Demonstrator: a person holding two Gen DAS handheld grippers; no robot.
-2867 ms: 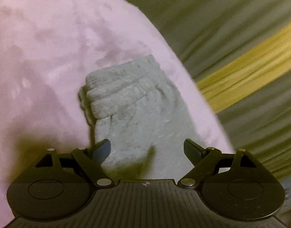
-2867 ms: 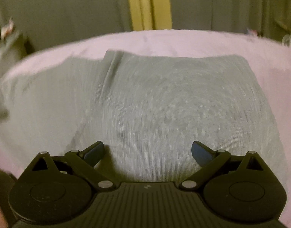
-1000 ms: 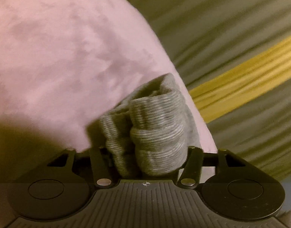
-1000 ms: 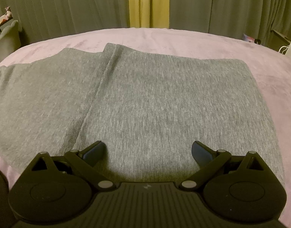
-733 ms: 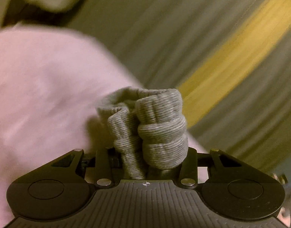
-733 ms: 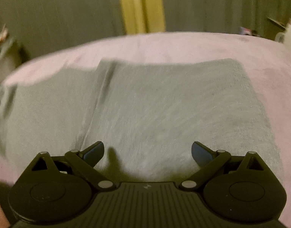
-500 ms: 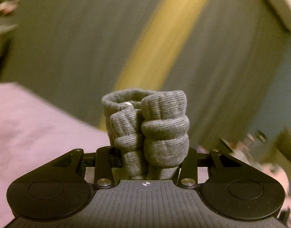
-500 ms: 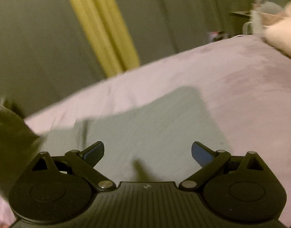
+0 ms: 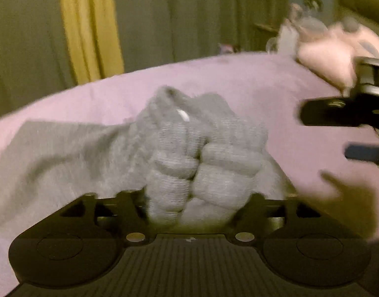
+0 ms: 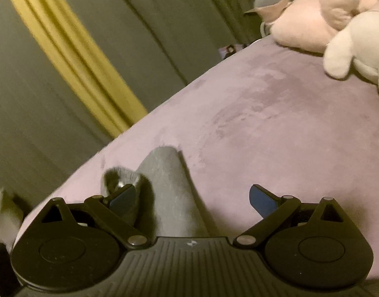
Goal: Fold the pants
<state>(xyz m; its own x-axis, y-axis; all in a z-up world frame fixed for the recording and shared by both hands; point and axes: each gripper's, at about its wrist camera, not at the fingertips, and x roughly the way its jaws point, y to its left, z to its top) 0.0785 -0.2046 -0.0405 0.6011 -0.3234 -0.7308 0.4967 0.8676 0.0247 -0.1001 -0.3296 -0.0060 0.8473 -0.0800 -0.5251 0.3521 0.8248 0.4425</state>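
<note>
The grey knit pants (image 9: 65,153) lie on the pink bedspread (image 9: 239,84). My left gripper (image 9: 189,198) is shut on their bunched ribbed cuffs (image 9: 201,163) and holds them up over the spread-out cloth. My right gripper (image 10: 191,195) is open and empty; it also shows at the right edge of the left wrist view (image 9: 357,133). In the right wrist view a grey fold of the pants (image 10: 167,188) and the bunched cuff (image 10: 120,173) sit beside its left finger.
Pink and white plush toys (image 10: 338,19) lie at the far right of the bed. Dark green curtains with a yellow strip (image 9: 88,24) hang behind the bed. The bed's far edge (image 10: 164,104) runs close behind the pants.
My left gripper closed on the cuffs, lifted them and swung them right, over the rest of the pants. My right gripper swung right off the flat cloth, still open.
</note>
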